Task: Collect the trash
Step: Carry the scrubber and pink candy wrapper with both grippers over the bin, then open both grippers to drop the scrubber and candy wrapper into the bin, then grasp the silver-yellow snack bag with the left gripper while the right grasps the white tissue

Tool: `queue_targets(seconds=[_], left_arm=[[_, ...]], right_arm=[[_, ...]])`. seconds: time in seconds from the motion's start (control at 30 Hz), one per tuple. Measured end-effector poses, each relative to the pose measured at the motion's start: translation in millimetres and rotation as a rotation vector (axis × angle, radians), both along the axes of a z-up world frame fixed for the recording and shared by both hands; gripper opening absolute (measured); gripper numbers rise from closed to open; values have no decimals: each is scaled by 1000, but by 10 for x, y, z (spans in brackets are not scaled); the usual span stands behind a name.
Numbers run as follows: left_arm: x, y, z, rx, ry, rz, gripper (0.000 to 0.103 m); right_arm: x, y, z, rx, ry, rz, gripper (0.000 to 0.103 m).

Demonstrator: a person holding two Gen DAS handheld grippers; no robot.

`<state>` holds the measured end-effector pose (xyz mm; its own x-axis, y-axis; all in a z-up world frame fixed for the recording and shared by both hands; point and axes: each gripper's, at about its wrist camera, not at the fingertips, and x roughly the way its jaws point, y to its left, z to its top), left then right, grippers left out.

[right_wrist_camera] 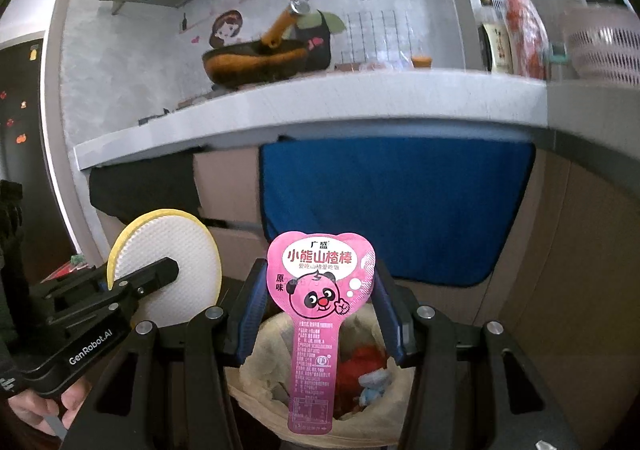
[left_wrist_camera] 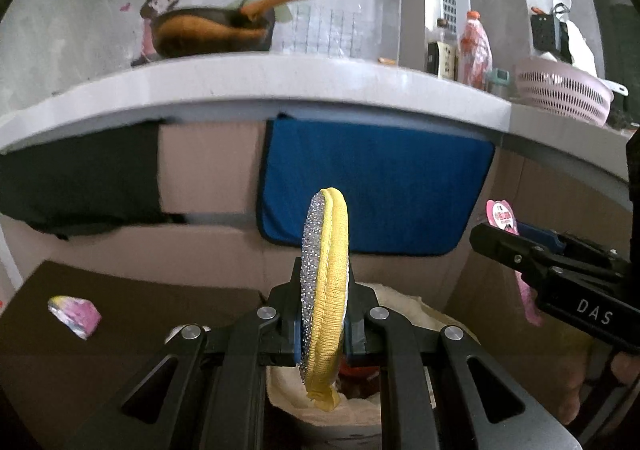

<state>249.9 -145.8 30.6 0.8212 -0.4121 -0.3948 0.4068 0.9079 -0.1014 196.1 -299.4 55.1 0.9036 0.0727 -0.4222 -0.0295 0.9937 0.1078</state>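
My left gripper (left_wrist_camera: 324, 324) is shut on a round yellow and silver scrub pad (left_wrist_camera: 326, 286), held edge-on above the trash bin (left_wrist_camera: 432, 320). The pad also shows in the right wrist view (right_wrist_camera: 176, 270), white face toward the camera. My right gripper (right_wrist_camera: 320, 314) is above the lined trash bin (right_wrist_camera: 268, 362). A pink bear snack wrapper (right_wrist_camera: 318, 310) stands between its fingers, which look spread wider than the wrapper; grip is unclear. The right gripper (left_wrist_camera: 516, 246) and the wrapper (left_wrist_camera: 502, 216) also show in the left wrist view. The bin holds red and blue scraps (right_wrist_camera: 362, 370).
A white counter edge (left_wrist_camera: 280, 86) runs overhead with a pan (left_wrist_camera: 212, 30), bottles (left_wrist_camera: 474, 46) and a pink colander (left_wrist_camera: 564, 90). A blue cloth (left_wrist_camera: 372, 186) hangs on the cabinet. A pink wrapper (left_wrist_camera: 74, 316) lies on a brown box (left_wrist_camera: 120, 330) at left.
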Motion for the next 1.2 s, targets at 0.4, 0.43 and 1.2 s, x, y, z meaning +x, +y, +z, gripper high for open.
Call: queue_targets(seconds=[0.4,0.43,1.2], left_arm=[[464,-166,-556,4,160,-55,14],[483,-169,-578,2,167,-57,14],[831,212,-907,-144,380,-91,49]], right_arm=[[361,-198,-627,69,148,-11,47],[385,-204,-658,71,155,-11,47],[610,-264,-888,101,204,-68,65]])
